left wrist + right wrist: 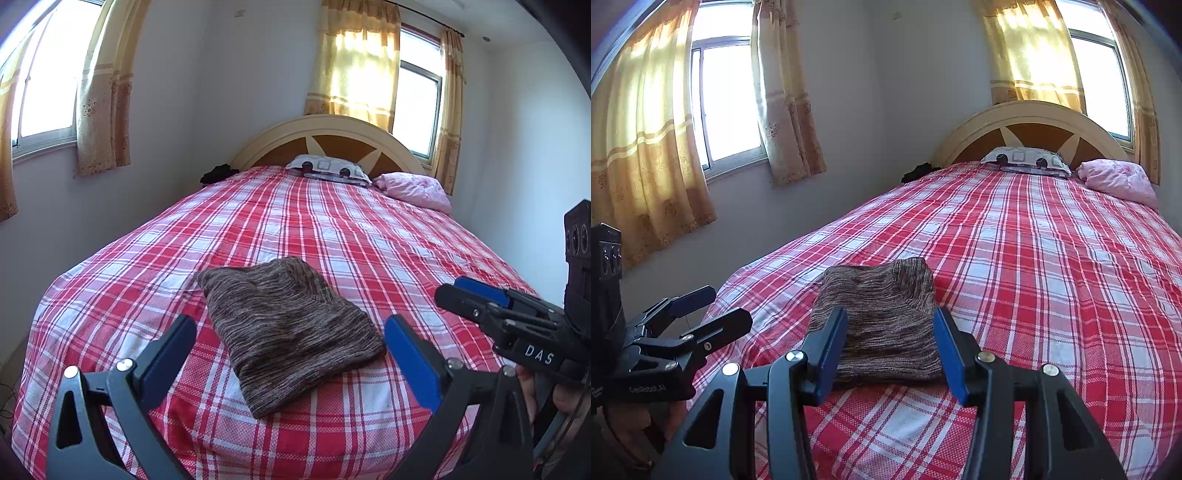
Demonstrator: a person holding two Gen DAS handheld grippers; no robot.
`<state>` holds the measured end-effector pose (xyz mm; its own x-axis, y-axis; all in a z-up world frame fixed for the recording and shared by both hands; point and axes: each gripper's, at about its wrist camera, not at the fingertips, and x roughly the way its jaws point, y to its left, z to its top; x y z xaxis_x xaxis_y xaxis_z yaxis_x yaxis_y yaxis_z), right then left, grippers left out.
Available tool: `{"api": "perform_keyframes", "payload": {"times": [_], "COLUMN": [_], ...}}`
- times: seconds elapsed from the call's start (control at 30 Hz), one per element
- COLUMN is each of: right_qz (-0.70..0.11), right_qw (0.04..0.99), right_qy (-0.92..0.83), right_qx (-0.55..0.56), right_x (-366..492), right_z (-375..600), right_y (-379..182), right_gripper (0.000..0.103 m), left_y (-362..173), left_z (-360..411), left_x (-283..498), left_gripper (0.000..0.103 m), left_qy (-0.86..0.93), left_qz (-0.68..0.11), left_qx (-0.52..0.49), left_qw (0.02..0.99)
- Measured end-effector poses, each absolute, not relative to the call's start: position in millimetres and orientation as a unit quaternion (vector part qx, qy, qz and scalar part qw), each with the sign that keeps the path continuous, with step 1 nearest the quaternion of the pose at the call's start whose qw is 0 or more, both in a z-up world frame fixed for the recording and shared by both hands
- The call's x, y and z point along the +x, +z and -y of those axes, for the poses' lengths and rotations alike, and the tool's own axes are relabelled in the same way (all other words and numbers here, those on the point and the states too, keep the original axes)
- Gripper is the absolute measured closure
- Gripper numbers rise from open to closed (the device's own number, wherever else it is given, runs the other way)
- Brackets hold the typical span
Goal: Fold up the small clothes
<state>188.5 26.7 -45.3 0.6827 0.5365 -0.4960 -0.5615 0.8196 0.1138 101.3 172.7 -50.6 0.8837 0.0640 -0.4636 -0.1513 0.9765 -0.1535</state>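
A brown striped knit garment (288, 332) lies folded into a compact rectangle on the red plaid bed, near its foot. It also shows in the right wrist view (882, 325). My left gripper (290, 332) is open and empty, held above the bed just short of the garment. My right gripper (891, 332) is open and empty too, hovering before the garment's near edge. The right gripper (469, 295) shows at the right of the left wrist view, and the left gripper (716, 306) shows at the left of the right wrist view.
The red plaid bedspread (369, 240) covers a large bed. A patterned pillow (328, 170) and a pink bundle (413, 190) lie by the headboard (332, 136). A dark item (218, 173) sits at the bed's far left corner. Curtained windows (44, 92) line the walls.
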Motion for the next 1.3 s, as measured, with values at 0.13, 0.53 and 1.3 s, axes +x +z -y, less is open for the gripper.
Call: {"api": "perform_keyframes", "payload": {"times": [0.13,0.53,1.3], "right_qz": [-0.257,-0.243,-0.241], "right_qw": [0.918,0.926,0.924], "right_qy": [0.301,0.288,0.296], "right_qx": [-0.019,-0.01,-0.022], "right_x": [187,184,179], "right_z": [-23,-13,-18], "right_y": [-45,-41,-41], "right_gripper": [0.053,0.052,0.052], "left_y": [-50,-35,-28], "left_z": [-171,-173,-180], "left_x": [102,95,89], "left_gripper": [0.0,0.0,0.0], "left_qy": [0.062,0.083,0.088], "left_qz": [-0.235,-0.222,-0.197], "left_qx": [-0.083,-0.068,-0.057], "left_qw": [0.967,0.969,0.975]}}
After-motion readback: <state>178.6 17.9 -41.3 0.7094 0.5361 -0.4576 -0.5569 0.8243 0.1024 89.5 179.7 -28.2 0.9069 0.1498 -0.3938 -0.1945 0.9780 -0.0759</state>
